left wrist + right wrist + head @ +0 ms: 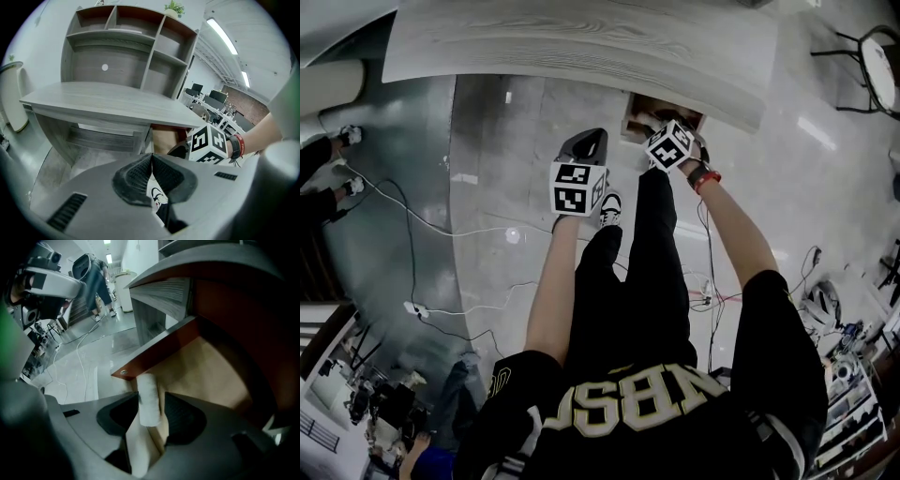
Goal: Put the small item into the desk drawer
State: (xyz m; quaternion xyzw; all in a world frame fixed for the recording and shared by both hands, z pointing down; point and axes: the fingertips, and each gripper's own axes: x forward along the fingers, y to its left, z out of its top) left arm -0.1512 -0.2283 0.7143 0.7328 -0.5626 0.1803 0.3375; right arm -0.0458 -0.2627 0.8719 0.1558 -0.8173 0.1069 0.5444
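head view: the grey worktop (581, 42) ran across the top, with the drawer (639, 112) pulled open under its front edge. the right tool (659, 124) was reaching right into that opening, and the left tool (584, 142) hung off to the left over the floor, clear of the drawer. couldn't make out the small item from up there.

left gripper view: the left tool's (152, 161) jaws were together with nothing pinched in them. only the person's shoe (158, 197) showed through the slot lower down. the marker cube (211, 143) of the right tool sat up ahead at the drawer mouth.

right gripper view: this was the useful one. the small white cylinder (149, 399) stood between the right tool's (151, 405) jaws, long axis upright, running roughly along the slot. the jaws stood wide apart, and there looked to be a gap on the right side, so i'd say the pads weren't squeezing it. right behind and under it was the drawer's tan floor (211, 366), with the red-brown side wall (154, 352) just to the left. so the cylinder was already over the open drawer. my guess is the next move just needed it to fall clear inside that wall.
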